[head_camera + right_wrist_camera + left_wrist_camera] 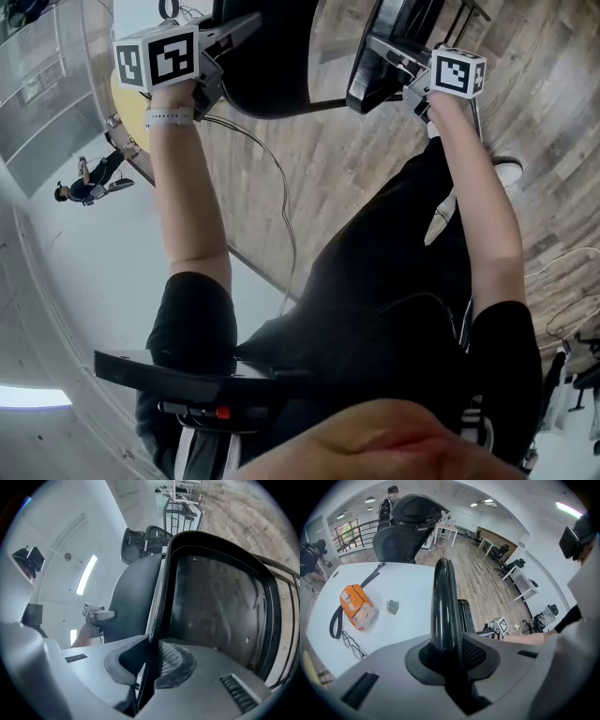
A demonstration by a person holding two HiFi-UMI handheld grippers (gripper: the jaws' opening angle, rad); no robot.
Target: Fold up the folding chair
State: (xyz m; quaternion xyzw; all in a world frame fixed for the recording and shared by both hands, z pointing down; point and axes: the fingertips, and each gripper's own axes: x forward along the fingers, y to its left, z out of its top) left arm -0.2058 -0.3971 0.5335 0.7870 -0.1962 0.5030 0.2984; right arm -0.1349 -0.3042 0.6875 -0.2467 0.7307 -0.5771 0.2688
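Folding chair (272,66) is being held at the top centre of the head view. On your left gripper (446,644) the jaws are clamping its curved rim (442,592). On your right gripper (152,653) they are pinching the black panel (215,597) by its edge, likely to swing both together. Beyond, the tabletop (412,592) is carrying an orange pouch (356,607).

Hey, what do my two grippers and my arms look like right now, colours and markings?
Both the left gripper and the right gripper have pale grey jaws with black meshed pads. Each carries a white cube printed with black square markers. The sleeves are short and black, and there is a white wristband on the left wrist.
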